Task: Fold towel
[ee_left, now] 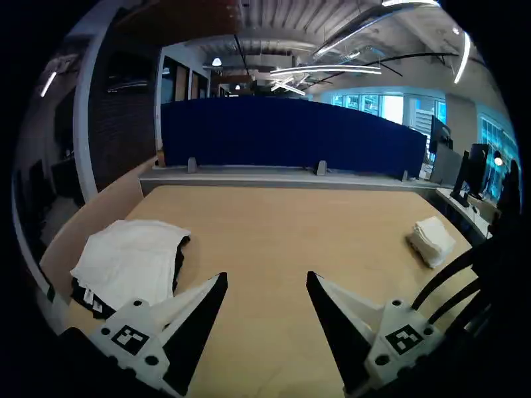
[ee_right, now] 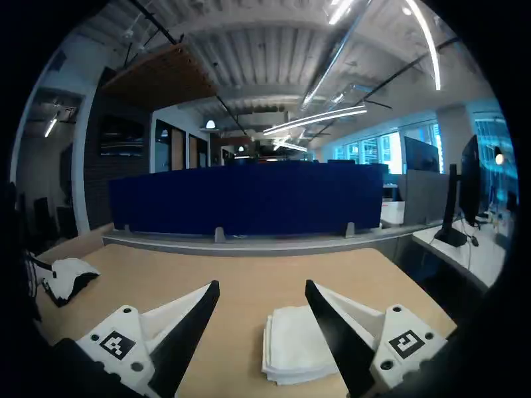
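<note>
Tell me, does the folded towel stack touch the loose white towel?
Apart. The left gripper view shows the loose white towel and the folded towel stack at opposite sides, with bare table between them.

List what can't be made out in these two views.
- Folded stack, right gripper view: its right side is hidden behind a finger of the right hand-held gripper, and the towel count is unclear.
- Loose towel pile, left gripper view: its near corner is hidden behind a finger of the left hand-held gripper.
- Dark fabric under that pile: mostly covered by the towels, so I can't tell what it is.
</note>
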A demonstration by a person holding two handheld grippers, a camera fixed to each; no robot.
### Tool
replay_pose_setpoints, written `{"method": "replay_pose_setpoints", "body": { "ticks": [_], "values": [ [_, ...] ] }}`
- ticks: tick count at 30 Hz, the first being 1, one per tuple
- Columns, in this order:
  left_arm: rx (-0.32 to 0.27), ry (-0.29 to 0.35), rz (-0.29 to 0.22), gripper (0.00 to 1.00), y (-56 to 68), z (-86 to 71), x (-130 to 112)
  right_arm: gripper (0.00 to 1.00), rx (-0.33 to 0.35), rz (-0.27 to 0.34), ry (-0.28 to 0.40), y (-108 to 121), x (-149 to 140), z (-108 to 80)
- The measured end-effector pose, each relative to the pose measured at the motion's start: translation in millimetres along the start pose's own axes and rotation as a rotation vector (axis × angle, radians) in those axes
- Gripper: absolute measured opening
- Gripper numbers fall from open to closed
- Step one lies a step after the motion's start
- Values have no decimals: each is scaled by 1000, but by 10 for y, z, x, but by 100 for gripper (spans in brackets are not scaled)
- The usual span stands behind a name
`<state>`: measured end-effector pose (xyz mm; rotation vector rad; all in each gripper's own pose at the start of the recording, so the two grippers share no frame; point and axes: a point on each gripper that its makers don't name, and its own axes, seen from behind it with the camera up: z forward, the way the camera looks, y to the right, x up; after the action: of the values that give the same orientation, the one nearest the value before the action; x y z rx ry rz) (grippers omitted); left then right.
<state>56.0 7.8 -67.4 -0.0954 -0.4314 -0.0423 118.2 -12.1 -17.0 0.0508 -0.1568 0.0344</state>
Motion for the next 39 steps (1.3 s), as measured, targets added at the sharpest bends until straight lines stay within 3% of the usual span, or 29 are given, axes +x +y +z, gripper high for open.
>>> {"method": "replay_pose_setpoints", "body": {
  "ticks": [11, 17, 21, 29, 39],
  "values": [
    [15, 181, -40, 88, -144, 93, 372, 100, 13, 13, -22, -121, -101, -121],
    [-8, 276, -38, 88, -52, 109, 507, 100, 15, 26, -37, -135, -199, -174],
    [-13, 321, -18, 88, -15, 123, 525, 100, 16, 45, -51, -124, -279, -193],
    [25, 404, 24, 88, -65, 188, 542, 100, -1, 60, -102, -46, -444, -268],
    [46, 471, 4, 88, -116, 308, 489, 100, -58, 55, -152, 102, -589, -311]
  ]
}}
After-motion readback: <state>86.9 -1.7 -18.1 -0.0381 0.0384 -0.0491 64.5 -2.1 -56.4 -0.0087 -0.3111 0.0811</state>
